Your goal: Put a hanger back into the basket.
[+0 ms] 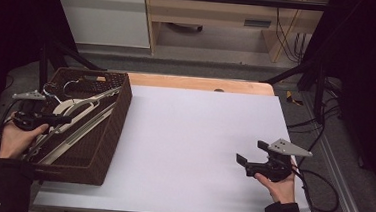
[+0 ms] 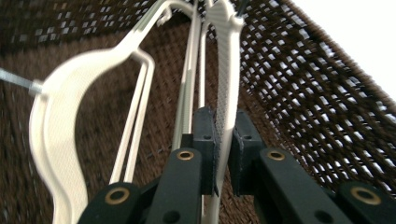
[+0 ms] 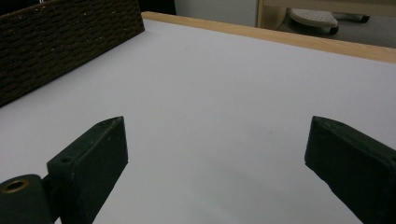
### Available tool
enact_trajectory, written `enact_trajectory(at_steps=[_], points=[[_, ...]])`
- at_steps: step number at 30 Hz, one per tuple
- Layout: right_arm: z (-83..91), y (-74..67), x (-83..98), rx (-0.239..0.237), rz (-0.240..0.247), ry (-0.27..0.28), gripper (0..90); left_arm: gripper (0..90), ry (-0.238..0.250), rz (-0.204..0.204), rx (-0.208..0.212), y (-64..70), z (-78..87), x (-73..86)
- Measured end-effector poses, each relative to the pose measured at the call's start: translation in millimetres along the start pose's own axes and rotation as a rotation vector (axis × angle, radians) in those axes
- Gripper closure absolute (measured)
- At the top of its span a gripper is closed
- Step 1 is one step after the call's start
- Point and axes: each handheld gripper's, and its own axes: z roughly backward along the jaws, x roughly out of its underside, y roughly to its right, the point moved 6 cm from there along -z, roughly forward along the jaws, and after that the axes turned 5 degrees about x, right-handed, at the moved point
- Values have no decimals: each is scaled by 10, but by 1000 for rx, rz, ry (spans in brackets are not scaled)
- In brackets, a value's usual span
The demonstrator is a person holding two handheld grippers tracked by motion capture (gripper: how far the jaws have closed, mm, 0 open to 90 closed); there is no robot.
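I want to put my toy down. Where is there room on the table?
The white table top is bare from the brown basket across to the right gripper. The basket is crowded: white hangers fill it, and the left gripper is in there.

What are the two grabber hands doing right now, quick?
Left gripper: shut on a white plastic clothes hanger inside the dark brown woven basket.
Right gripper: open, holding nothing, over the white table top.

baskets: 1 (image 1: pixel 108 145) | hangers: several, count unclear (image 1: pixel 75 110) | tongs: 2
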Motion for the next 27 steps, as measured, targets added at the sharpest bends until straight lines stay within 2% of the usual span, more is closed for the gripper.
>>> enact_trajectory(at_steps=[2,5,6,8,11,13,16,19,22,27], points=[[-1,-1,0,-1,1,0,64,823,-11,36,-25,-68,-4,65],[-4,-4,2,-1,1,-2,64,821,5,79,-52,-101,7,72],[-7,-4,3,0,0,-2,64,813,-8,85,-92,-113,7,71],[-7,-4,8,-1,4,-7,63,735,-15,87,-150,-133,17,71],[-9,-6,9,-2,3,-6,63,682,15,73,-225,-142,77,66],[-9,-5,8,-2,3,-5,63,618,37,66,-256,-128,136,68],[-11,-7,9,-3,1,-5,62,588,90,65,-292,-75,242,66],[-12,-5,11,-2,1,-6,62,557,147,64,-298,10,341,42],[-10,0,10,1,3,-4,61,519,223,43,-274,173,417,4],[-2,3,1,3,0,3,56,420,299,-27,-194,549,405,-10]])
